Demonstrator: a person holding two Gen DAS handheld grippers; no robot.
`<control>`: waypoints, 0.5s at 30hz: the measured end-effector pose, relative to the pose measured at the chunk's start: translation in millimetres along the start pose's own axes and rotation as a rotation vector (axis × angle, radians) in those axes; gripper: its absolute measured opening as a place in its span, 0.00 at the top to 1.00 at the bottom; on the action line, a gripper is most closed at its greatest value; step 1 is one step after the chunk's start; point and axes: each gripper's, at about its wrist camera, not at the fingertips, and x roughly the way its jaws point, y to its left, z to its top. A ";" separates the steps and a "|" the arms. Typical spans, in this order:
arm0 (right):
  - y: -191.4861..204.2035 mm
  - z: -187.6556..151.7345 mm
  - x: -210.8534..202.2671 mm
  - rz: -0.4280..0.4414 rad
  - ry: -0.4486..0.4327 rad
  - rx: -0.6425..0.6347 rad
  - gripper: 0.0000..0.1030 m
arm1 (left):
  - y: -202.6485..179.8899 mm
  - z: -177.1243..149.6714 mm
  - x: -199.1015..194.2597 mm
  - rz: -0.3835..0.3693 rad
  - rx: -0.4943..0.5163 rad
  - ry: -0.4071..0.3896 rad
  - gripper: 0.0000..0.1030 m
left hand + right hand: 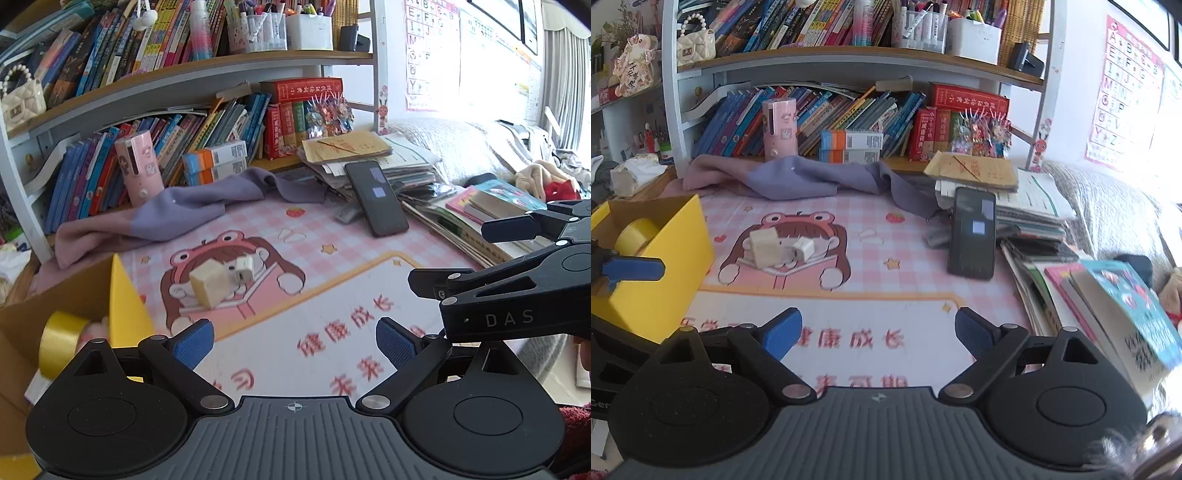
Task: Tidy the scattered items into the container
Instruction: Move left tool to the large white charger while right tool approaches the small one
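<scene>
Left wrist view: the left gripper (293, 341) is being held spread and empty over the pink mat (332, 266). The right gripper (877, 332) is likewise being held spread, nothing gripped. A cream block (764, 245) and white adapter (804, 248) are lying mid-mat, right of the yellow box (665, 258) where a tape roll (635, 234) is being kept.

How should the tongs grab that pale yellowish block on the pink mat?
Probably across two opposite flat sides of the pale block, coming from above and the near side. It sits tilted on the pink mat, with the small white charger close on its right, so the front and back faces look freer. Both the right tongs and left tongs are open and empty.
</scene>
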 end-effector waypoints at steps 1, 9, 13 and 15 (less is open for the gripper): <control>-3.8 3.0 4.9 0.005 0.001 -0.004 0.12 | -1.2 3.5 5.0 0.005 -0.003 0.003 0.06; -26.9 24.8 45.0 0.078 0.003 -0.002 0.12 | 2.2 21.9 36.5 0.075 -0.041 0.039 0.06; -30.0 35.8 71.8 0.144 0.027 0.007 0.12 | 10.3 27.6 49.2 0.137 -0.053 0.065 0.07; -28.9 41.0 86.4 0.179 0.042 0.006 0.12 | 16.2 29.0 55.4 0.171 -0.062 0.079 0.07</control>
